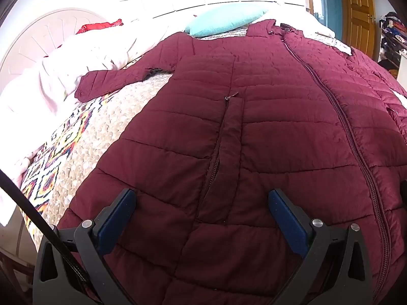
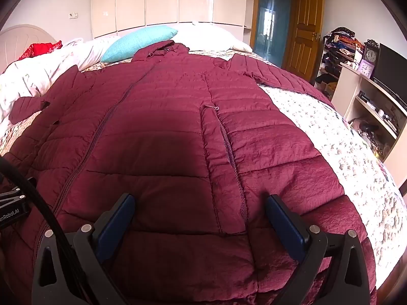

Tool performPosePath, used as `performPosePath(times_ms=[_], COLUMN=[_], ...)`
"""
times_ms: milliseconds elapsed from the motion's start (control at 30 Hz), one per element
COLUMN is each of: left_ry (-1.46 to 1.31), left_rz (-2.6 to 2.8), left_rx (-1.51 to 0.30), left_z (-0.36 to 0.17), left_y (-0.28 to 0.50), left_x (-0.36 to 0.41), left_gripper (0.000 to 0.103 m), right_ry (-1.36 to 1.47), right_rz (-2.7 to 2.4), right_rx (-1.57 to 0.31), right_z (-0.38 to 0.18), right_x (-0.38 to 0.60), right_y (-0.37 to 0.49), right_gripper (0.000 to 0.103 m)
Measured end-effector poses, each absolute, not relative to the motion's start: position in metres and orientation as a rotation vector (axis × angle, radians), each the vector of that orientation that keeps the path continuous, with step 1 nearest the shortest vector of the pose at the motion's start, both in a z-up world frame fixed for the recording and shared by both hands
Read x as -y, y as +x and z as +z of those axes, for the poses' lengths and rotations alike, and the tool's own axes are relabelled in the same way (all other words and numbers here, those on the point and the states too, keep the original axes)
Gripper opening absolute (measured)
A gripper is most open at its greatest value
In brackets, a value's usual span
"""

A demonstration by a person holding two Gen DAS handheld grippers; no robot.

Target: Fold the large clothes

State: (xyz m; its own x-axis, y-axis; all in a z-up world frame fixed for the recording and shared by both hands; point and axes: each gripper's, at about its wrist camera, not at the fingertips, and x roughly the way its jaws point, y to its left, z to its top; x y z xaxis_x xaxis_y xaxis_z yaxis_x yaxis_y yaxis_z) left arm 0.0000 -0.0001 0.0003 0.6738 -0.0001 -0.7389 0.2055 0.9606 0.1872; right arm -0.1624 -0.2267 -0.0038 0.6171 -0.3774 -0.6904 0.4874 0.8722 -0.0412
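A long maroon quilted coat (image 1: pixel 267 117) lies flat and front-up on the bed, zipped, collar at the far end, hem nearest me. It also fills the right wrist view (image 2: pixel 165 132). Its left sleeve (image 1: pixel 119 81) stretches out to the left; its right sleeve (image 2: pixel 274 76) stretches out to the right. My left gripper (image 1: pixel 202 198) is open and empty over the hem on the coat's left half, by a pocket zipper. My right gripper (image 2: pixel 199 203) is open and empty over the hem on the right half, by the other pocket zipper (image 2: pixel 229 152).
The bed has a patterned quilt (image 1: pixel 96 137). A crumpled white duvet (image 1: pixel 63 68) and a red cloth (image 1: pixel 101 26) lie at the left. A teal pillow (image 2: pixel 137 42) lies beyond the collar. A shelf unit (image 2: pixel 374 101) and cluttered shelves (image 2: pixel 338 48) stand right of the bed.
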Motion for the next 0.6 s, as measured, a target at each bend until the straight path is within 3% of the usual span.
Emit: performPosePath(times_ms=[600], left_ry=[0.262], left_rz=[-0.118], left_rx=[-0.825], left_z=[0.0013], left_y=[0.0009], left_x=[-0.001], left_gripper=[0.103], right_ry=[0.156], right_rz=[-0.5], right_rx=[-0.756], right_z=[-0.0028], right_x=[0.2283], right_y=[-0.1627], right_gripper=[0.103])
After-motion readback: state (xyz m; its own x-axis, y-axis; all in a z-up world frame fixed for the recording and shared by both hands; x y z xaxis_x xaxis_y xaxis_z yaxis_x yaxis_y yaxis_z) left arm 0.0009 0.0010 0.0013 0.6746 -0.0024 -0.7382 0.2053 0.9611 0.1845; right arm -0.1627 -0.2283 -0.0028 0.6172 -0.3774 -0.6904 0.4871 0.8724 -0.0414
